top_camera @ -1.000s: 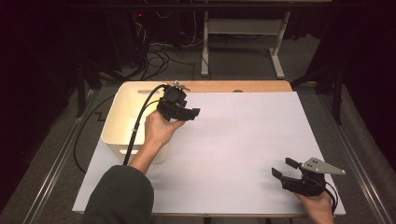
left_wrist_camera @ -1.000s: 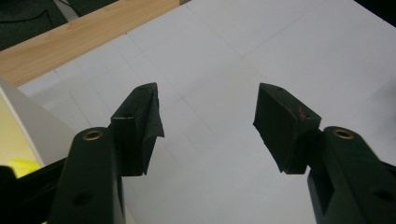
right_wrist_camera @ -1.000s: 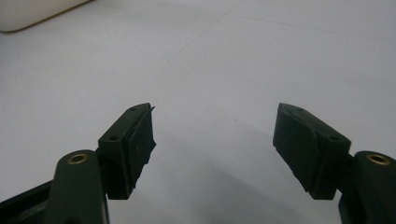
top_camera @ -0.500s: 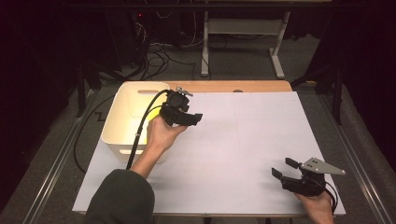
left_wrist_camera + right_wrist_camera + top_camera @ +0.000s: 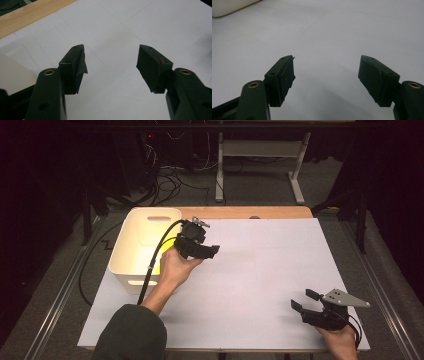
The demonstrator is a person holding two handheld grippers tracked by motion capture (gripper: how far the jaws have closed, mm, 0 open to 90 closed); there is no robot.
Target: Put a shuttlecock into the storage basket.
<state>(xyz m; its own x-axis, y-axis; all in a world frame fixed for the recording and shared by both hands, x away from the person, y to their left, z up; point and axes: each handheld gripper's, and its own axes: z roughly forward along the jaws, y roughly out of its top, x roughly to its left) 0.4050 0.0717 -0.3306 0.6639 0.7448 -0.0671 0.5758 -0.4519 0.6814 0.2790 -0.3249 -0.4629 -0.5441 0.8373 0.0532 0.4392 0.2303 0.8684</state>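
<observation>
Left tool (image 5: 212, 251) hangs just off the right rim of the white bin (image 5: 131, 242), jaws spread wide with nothing between them – its own camera looks past the pads (image 5: 76, 66) at bare white sheet. Right tool (image 5: 302, 300) sits low at about 5 o'clock on the counter (image 5: 280, 265), well apart from the bin, jaws also spread and empty.

Bin is at roughly 10 o'clock, near the left edge, with a wood strip (image 5: 240, 212) running behind it at 12.

Handling guess: thin moulded plastic, so light, stiff enough to hold shape, walls smooth and likely slippery to the pads. The wall should fit between the jaws – pinch the rim, or hook the handle slot (image 5: 159, 218) on the far wall (another slot shows on the near wall). There's a yellowish patch inside; I can't tell what it is.
</observation>
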